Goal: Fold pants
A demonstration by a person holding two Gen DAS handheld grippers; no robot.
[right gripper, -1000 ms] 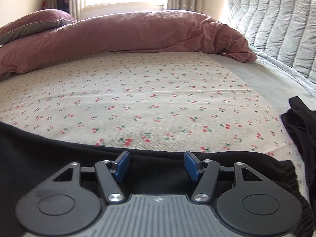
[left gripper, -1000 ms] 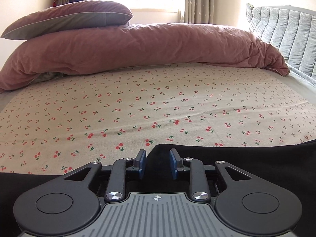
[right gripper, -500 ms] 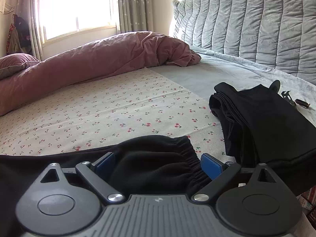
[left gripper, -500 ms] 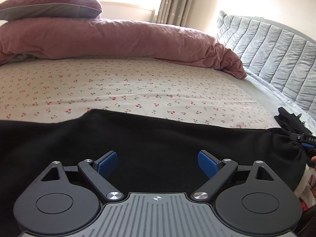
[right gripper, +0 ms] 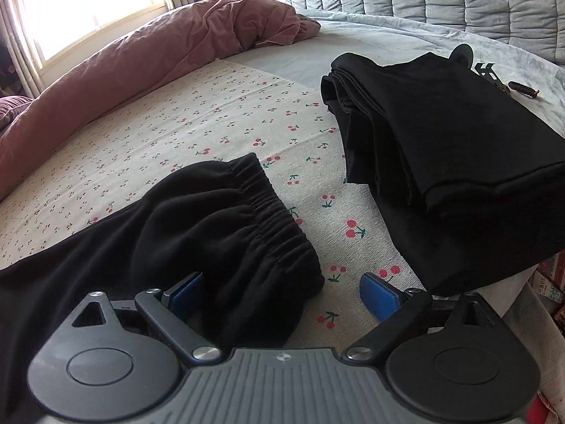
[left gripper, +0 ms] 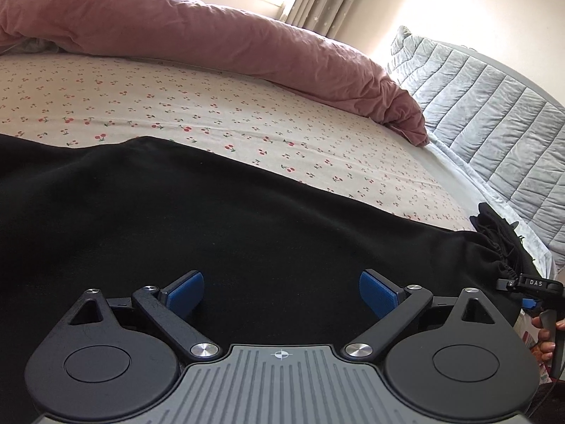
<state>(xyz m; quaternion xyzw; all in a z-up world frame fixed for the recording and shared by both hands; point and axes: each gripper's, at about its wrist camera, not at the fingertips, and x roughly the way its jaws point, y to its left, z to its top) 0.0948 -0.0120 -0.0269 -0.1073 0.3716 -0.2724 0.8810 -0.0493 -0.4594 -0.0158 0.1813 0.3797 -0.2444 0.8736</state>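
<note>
Black pants (left gripper: 212, 219) lie spread across the cherry-print sheet (left gripper: 176, 120). My left gripper (left gripper: 281, 291) is open just above the middle of the pants, holding nothing. In the right wrist view the pants' elastic waistband (right gripper: 268, 208) lies bunched on the sheet. My right gripper (right gripper: 280, 291) is open, its blue pads either side of the waistband's near corner without pinching it. The right gripper also shows at the far right of the left wrist view (left gripper: 529, 286).
A stack of folded black clothes (right gripper: 441, 141) lies to the right of the waistband. A pink duvet (left gripper: 212, 42) runs along the far side. A grey quilted headboard (left gripper: 494, 123) stands on the right. Small dark items (right gripper: 522, 88) lie on the grey cover.
Both grippers have opened wide and let go of the pants' edge. Both have swung to the right; the right one now faces the waistband and the folded stack.
</note>
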